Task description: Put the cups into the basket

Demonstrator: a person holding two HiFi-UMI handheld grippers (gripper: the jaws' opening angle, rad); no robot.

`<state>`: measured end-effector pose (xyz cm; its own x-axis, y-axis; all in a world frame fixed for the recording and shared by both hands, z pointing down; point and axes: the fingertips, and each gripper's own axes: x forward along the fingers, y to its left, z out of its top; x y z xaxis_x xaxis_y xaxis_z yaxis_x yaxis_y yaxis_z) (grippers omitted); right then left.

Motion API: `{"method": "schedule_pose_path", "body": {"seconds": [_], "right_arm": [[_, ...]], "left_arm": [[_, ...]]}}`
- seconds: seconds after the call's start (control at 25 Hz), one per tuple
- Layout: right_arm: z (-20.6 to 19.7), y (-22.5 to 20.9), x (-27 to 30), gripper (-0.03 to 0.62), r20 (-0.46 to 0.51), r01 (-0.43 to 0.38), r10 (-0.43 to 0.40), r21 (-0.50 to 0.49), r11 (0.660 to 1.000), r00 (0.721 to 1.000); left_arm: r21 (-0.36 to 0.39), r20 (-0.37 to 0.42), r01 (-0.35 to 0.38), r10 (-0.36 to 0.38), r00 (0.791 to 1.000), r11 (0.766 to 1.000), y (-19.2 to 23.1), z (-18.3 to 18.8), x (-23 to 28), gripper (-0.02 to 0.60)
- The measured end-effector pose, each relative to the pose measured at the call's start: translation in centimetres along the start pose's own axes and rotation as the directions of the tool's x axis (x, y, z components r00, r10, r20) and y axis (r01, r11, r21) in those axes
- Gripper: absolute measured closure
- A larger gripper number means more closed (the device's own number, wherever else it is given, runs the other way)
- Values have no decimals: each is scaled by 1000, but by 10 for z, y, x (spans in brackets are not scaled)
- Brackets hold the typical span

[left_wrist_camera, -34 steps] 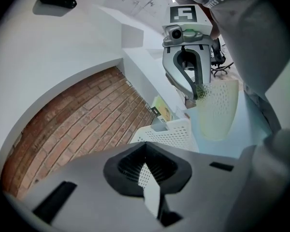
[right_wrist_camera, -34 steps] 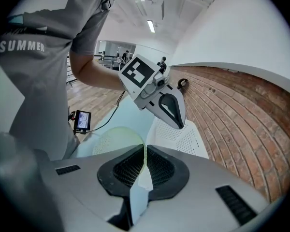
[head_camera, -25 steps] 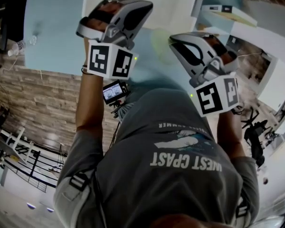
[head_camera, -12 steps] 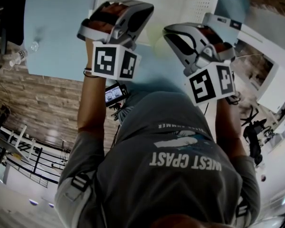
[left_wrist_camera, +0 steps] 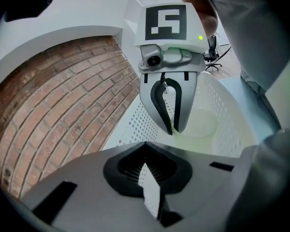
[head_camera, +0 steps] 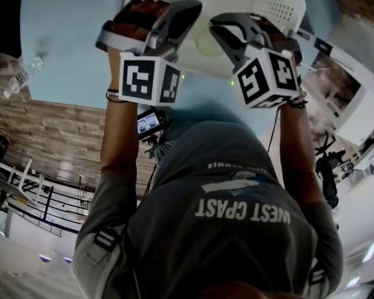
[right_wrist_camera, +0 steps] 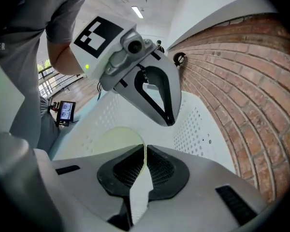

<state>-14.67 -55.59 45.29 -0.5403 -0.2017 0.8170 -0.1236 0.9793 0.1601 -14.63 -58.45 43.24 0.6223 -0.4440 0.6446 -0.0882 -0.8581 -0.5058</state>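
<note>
Between the right gripper's closed jaws, the rim of a pale green cup is pinched, and the cup is held inside the white perforated basket. The left gripper is held opposite, jaws closed on nothing. The basket is set on a light blue desk; a brick wall is seen beyond.

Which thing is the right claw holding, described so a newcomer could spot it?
Find the brick wall, then the white perforated basket beside it. Within the basket's walls is a pale yellow-green cup, its thin rim pinched in the right claw. It is the only coloured thing in that white basket.
</note>
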Motion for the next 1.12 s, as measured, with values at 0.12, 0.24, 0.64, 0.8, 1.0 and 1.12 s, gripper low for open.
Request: {"method": "schedule_pose_path", "body": {"seconds": [0.12, 0.24, 0.64, 0.8, 1.0, 1.12], "right_arm": [[-10, -2, 18, 563, -12, -9, 9, 13, 1000, 1000], [-17, -1, 34, 563, -21, -31, 31, 25, 999, 999], [-35, 3, 62, 563, -48, -80, 82, 51, 996, 995], [-40, 6, 71, 563, -56, -95, 99, 61, 994, 993], [-48, 8, 81, 563, -80, -103, 109, 74, 992, 991], [-55, 10, 87, 563, -104, -109, 117, 85, 990, 988]], "left_arm": [[2, 0, 6, -6, 1000, 1000, 0, -1, 5, 580], [2, 8, 11, -11, 1000, 1000, 2, 1, 8, 580], [7, 37, 16, -17, 999, 1000, 1, 8, 17, 580], [3, 42, 19, -19, 999, 1000, 1, 7, 18, 580], [5, 51, 19, -19, 999, 1000, 0, 8, 22, 580], [3, 55, 20, -20, 998, 1000, -1, 9, 24, 580]]}}
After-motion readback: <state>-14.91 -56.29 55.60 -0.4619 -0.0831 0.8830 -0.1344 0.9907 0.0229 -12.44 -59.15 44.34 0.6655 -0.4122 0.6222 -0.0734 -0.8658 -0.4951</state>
